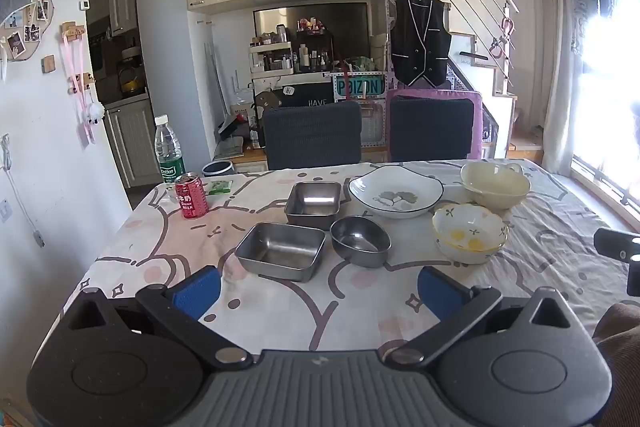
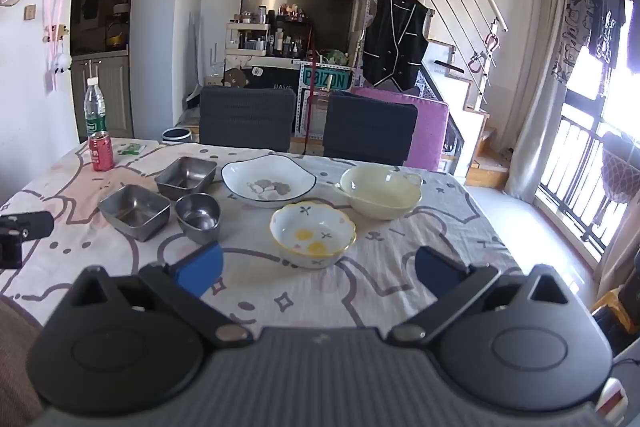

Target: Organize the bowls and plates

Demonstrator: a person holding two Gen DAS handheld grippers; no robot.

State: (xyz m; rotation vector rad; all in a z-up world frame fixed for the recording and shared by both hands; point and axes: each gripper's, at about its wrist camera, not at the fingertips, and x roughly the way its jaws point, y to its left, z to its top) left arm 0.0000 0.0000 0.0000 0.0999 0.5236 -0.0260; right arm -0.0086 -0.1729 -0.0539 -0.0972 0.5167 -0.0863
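With both pairs of fingers spread wide and empty, the left gripper (image 1: 318, 287) faces the near steel tray (image 1: 280, 251), while the right gripper (image 2: 318, 273) sits nearer the flowered bowl (image 2: 313, 235) on the tabletop (image 2: 420, 247).

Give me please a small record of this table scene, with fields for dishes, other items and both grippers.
metal dishes: two square steel trays, one round steel bowl
ceramic dishes: white plate, cream bowl, flowered bowl
stacking: none, all apart on the tablecloth
other items: red can, water bottle
left gripper: open, empty
right gripper: open, empty
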